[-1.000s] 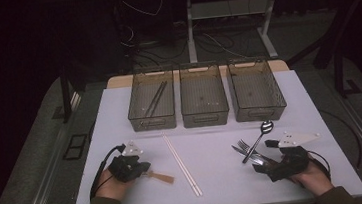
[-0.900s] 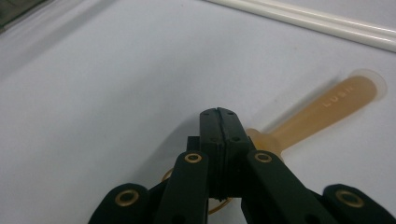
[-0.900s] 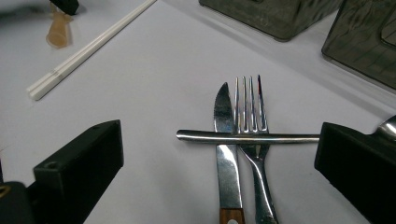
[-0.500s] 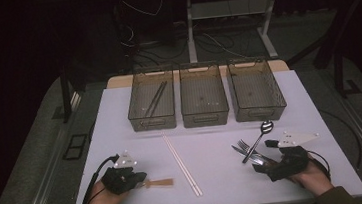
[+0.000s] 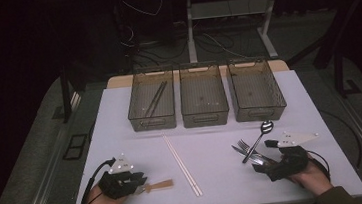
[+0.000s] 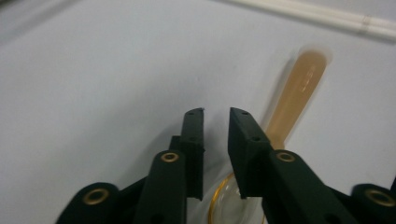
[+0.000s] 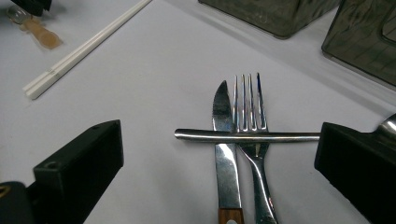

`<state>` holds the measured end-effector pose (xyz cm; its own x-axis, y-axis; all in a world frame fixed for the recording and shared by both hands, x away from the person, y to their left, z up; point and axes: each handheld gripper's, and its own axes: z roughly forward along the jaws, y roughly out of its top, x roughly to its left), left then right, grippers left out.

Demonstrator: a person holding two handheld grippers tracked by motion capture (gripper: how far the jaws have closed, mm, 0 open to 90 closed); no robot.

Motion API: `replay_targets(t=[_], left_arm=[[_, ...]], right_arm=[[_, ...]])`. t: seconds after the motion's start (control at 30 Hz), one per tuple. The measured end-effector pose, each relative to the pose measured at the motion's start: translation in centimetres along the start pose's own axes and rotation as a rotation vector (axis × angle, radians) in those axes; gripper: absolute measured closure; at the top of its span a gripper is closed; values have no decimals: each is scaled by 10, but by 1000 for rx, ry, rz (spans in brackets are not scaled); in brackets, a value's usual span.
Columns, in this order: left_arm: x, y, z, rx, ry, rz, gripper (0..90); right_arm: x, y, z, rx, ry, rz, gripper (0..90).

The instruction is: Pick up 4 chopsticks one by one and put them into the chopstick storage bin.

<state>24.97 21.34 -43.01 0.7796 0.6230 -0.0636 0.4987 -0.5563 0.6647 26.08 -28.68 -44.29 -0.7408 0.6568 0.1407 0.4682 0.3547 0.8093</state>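
Here, beside the white chopsticks (image 5: 182, 164), the amber spoon (image 6: 294, 100) is released by the just-opening left gripper (image 6: 215, 114), while the right gripper (image 7: 219, 154) is held wide open.

A translucent amber plastic spoon (image 6: 299, 91) is showing a glossy, smooth handle. Beside it, two white, smooth plastic-looking chopsticks (image 5: 182, 164) are lying matt. A polished steel knife (image 7: 224, 140), fork (image 7: 250, 135) and spoon handle (image 7: 247, 136) are gleaming; the knife is ending in brown wood. The matt black gripper jaws are looking like plastic.
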Motion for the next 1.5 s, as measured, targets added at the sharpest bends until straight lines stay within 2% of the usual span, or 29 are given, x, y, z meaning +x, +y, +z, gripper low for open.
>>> replay_targets(t=[0.13, 0.43, 0.53, 0.73, 0.83, 0.97, 1.23, 1.33, 1.37, 1.5], left_arm=[[-2, 5, 0, -79, -49, -7, 634], [-13, 24, 15, -116, -150, 61, 483], [-17, 30, 22, -109, -180, 92, 457], [-26, 37, 38, -58, -217, 155, 422], [-28, 35, 40, -28, -225, 191, 427], [-29, 32, 41, -10, -224, 204, 443], [-32, 30, 44, 30, -213, 253, 544], [-33, 30, 45, 30, -193, 259, 581], [-33, 30, 45, 36, -190, 273, 598], [-34, 30, 46, 34, -196, 272, 644]], right_arm=[[0, 0, 0, 0, 0, -1, 14], [0, 0, 2, 3, -1, 0, 14], [0, 0, 2, 0, 0, -3, 15], [0, 0, 3, 4, 0, -4, 14], [0, 0, 3, 8, 0, -3, 15], [1, 0, 2, 4, 1, -4, 14], [1, 0, 2, 5, 3, -5, 14], [1, 0, 2, 5, 3, -5, 15], [1, 0, 2, 4, 3, -5, 15], [2, 0, 2, 4, 4, -6, 14]])
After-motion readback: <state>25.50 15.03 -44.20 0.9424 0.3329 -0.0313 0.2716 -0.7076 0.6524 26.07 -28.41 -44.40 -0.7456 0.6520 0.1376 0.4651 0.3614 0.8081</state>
